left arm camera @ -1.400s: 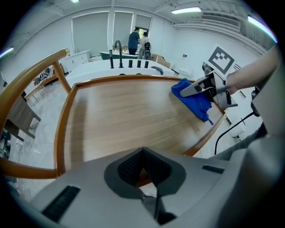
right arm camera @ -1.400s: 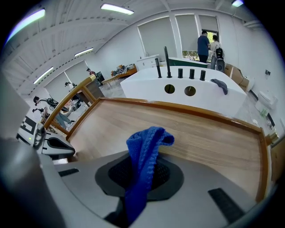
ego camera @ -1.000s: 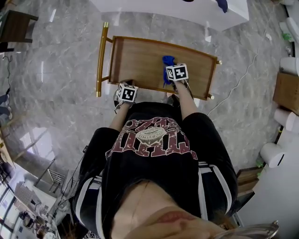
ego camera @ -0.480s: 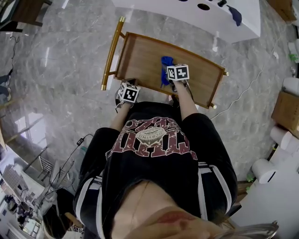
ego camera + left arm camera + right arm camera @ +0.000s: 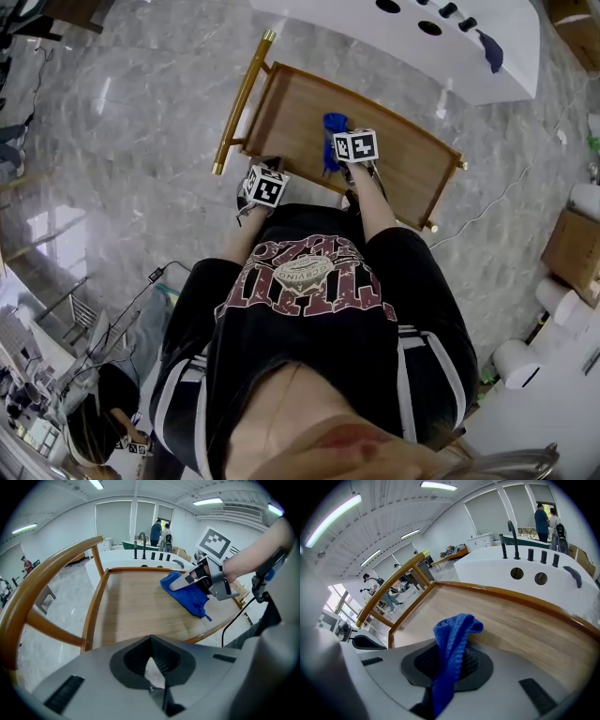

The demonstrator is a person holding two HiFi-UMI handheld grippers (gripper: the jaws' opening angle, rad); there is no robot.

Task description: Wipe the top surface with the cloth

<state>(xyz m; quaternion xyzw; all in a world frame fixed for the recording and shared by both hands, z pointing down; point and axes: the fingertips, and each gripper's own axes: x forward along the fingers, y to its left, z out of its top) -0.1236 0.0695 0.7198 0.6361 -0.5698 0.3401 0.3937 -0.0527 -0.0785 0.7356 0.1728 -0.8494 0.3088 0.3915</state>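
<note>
A wooden top (image 5: 300, 117) with a raised rim lies in front of me, with a gold handle bar (image 5: 242, 98) at its left end. My right gripper (image 5: 342, 164) is shut on a blue cloth (image 5: 332, 139) that rests on the wood near the front edge. In the right gripper view the blue cloth (image 5: 452, 639) bunches up out of the jaws over the wooden top (image 5: 511, 620). My left gripper (image 5: 267, 169) sits at the front left edge, shut, with nothing between its jaws (image 5: 152, 677). From there the cloth (image 5: 187, 597) shows to the right on the wooden top (image 5: 136, 611).
A white counter (image 5: 422, 42) with holes and dark posts stands just behind the wooden top. Grey marble floor surrounds it. A cable (image 5: 497, 187) runs over the floor at the right, near boxes and paper rolls (image 5: 572, 244). People stand far off in the room (image 5: 159, 531).
The head view has swung, so the wooden top sits more slanted in the picture. The left gripper has edged slightly right and up. The right gripper and cloth stay in place.
</note>
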